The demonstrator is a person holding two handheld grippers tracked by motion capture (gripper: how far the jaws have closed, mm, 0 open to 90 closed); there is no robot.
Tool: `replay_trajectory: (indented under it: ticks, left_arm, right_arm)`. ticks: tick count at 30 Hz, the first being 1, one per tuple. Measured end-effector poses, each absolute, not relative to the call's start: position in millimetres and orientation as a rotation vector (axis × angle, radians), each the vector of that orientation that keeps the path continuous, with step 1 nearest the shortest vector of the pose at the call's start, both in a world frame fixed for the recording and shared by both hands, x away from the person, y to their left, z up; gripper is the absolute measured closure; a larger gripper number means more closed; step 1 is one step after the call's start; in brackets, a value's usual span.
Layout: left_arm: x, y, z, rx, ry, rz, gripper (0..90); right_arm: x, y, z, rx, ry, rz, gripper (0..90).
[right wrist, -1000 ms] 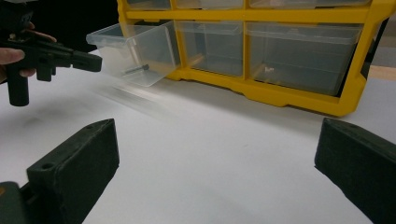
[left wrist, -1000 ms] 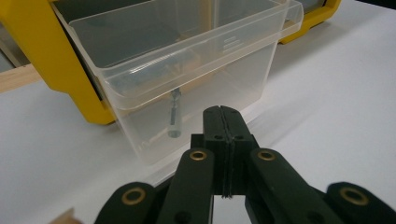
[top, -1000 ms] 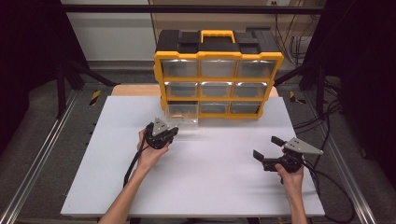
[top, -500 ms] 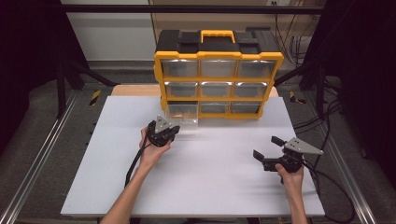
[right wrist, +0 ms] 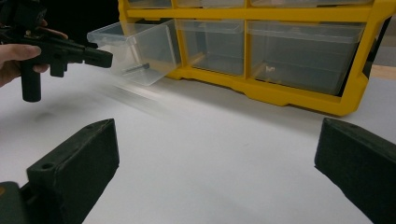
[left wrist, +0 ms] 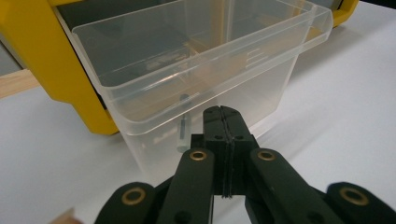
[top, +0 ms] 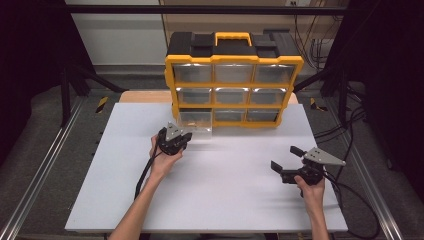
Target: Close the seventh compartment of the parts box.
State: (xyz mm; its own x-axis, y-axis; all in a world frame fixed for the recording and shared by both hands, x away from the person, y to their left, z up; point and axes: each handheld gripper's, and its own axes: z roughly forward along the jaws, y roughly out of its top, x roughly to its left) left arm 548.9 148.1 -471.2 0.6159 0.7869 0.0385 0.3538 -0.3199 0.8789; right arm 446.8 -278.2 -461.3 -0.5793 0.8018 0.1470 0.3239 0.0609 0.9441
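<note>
Left gripper [left wrist: 223, 116] at drawer [left wrist: 187, 84], seemingly touching

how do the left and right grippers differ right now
The left gripper has its black fingers pressed together, while the right gripper has its fingers spread wide. The left sits right at the pulled-out clear plastic drawer of the yellow organiser cabinet; the right hovers over the bare white table, far from it. Both are hand-held and black.
</note>
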Motion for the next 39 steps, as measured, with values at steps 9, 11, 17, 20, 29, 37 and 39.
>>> replay_trajectory:
  ticks: [9,11,17,20,29,37,39]
  left_arm:
    - [551.7,146.9,-470.8,1.929,0.9,0.595,89.3]
    - [552.5,145.5,-470.7,1.927,0.9,0.596,89.3]
    - [555.1,143.9,-470.1,1.928,0.905,0.599,89.3]
    - [556.6,143.4,-469.9,1.924,0.91,0.599,89.3]
    - [561.4,142.3,-469.3,1.921,0.924,0.6,89.3]
    - [564.7,142.7,-469.4,1.919,0.93,0.601,89.3]
    - [566.0,142.5,-468.8,1.925,0.93,0.606,89.3]
  right_arm:
    - [446.7,-277.8,-461.5,1.121,1.936,1.536,0.5]
    - [446.6,-277.8,-461.4,1.12,1.934,1.536,0.5]
    - [446.6,-278.2,-461.3,1.118,1.932,1.535,0.5]
    - [446.5,-278.3,-461.2,1.117,1.933,1.534,0.5]
    - [446.6,-277.4,-461.6,1.121,1.939,1.538,0.5]
    - [446.7,-277.2,-461.8,1.12,1.941,1.536,0.5]
    - [446.7,-277.3,-461.8,1.119,1.94,1.537,0.5]
